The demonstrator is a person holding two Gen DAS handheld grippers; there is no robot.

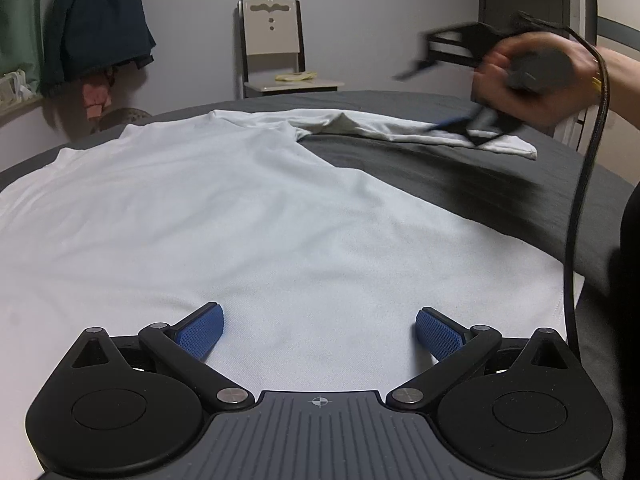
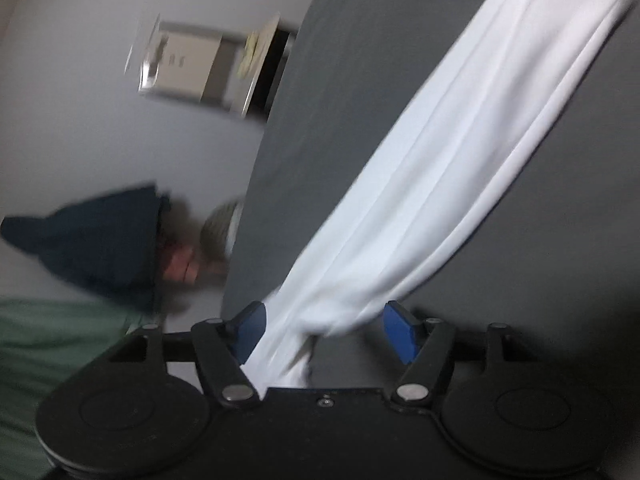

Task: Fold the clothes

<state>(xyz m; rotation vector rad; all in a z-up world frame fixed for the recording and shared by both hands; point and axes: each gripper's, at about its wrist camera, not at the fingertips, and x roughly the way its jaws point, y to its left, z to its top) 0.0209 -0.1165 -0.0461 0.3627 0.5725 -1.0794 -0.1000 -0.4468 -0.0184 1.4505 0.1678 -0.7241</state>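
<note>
A white long-sleeved shirt [image 1: 240, 208] lies spread flat on a dark grey bed [image 1: 420, 168]. My left gripper [image 1: 320, 330] hovers open just over the shirt's near part, with nothing between its blue pads [image 1: 200, 332]. One sleeve [image 1: 380, 124] stretches out to the far right. A hand [image 1: 532, 80] holds my right gripper [image 1: 468, 128] there, blurred, right at the sleeve. In the right wrist view the right gripper [image 2: 324, 330] is open, and the bunched sleeve [image 2: 440, 140] runs between its spread fingers, close to the left pad [image 2: 250, 332].
Beyond the bed stands a chair [image 1: 272, 40] against the wall. A dark jacket [image 1: 96, 24] hangs at the far left. A black cable [image 1: 580, 200] drops from the right gripper along the bed's right side. Grey sheet [image 2: 340, 60] shows on both sides of the sleeve.
</note>
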